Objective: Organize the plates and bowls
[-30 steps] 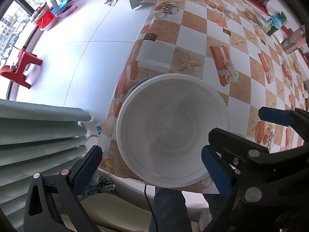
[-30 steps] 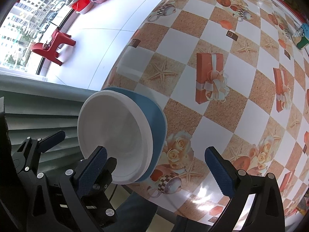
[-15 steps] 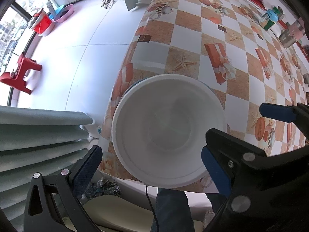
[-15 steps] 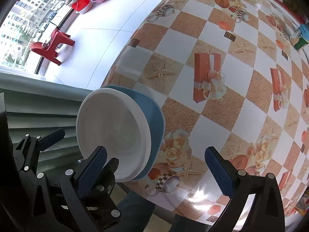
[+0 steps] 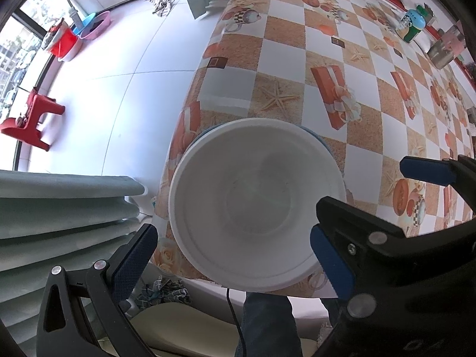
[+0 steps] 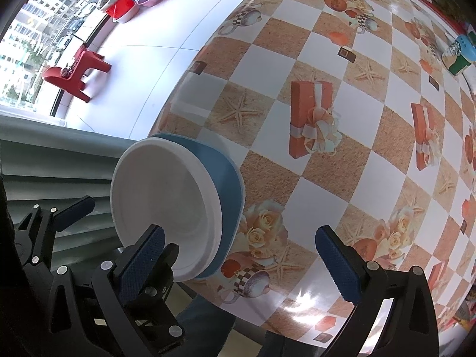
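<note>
**Stack sits close to the edge**

White bowl [image 5: 255, 205] nested in blue bowl [image 6: 229, 184], at near corner of surface [image 6: 342, 113]. Left tool [image 5: 235, 255] spread around bowl, not gripping; right tool [image 6: 241, 255] spread, empty. Risk: a bump w/ either could tip stack to floor. Checkered cloth, red stool [image 6: 76, 73], window.

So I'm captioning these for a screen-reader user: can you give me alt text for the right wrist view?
A white bowl sits nested in a blue bowl near the edge of a table covered in a checkered cloth printed with starfish and gift boxes. The open right gripper hangs over the cloth beside the bowls, with the left gripper at the far left.
</note>
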Available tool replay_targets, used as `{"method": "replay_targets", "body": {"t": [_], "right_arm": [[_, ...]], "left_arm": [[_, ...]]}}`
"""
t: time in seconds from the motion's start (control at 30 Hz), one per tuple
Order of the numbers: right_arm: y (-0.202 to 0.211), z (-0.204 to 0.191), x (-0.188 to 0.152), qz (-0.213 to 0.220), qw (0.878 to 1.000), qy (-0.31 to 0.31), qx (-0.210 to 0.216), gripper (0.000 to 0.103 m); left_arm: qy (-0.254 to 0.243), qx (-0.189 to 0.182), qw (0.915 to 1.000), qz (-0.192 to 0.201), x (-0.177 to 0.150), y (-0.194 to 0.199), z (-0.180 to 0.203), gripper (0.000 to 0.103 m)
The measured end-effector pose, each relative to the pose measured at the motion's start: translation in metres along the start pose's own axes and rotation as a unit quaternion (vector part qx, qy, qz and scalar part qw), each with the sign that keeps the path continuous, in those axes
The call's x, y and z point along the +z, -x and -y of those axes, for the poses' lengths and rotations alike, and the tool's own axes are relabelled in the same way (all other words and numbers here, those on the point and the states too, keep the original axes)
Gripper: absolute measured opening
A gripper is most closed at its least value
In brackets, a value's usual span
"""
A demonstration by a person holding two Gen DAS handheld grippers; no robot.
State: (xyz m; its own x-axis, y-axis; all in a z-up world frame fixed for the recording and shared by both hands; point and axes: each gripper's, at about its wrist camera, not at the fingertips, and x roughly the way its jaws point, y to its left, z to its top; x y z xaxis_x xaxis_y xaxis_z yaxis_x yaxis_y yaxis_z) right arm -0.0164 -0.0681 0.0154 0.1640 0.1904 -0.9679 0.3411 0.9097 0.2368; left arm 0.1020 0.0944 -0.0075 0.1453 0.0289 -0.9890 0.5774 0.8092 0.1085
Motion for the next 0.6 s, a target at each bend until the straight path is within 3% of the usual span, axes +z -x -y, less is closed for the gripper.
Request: {"method": "replay_targets", "body": {"t": [0.43,0.6], "right_arm": [[-0.003,-0.003,0.002,-0.003,1.000,0.002,0.001,0.102],[-0.004,-0.003,0.003,-0.002,1.000,0.003,0.006,0.102]], "left_arm": [[0.005,0.005,1.0000,-0.002,0.002,-0.002,-0.005,0.102],[-0.010,0.024,0.9987,0.043,0.003,0.010,-0.002,0.102]]}}
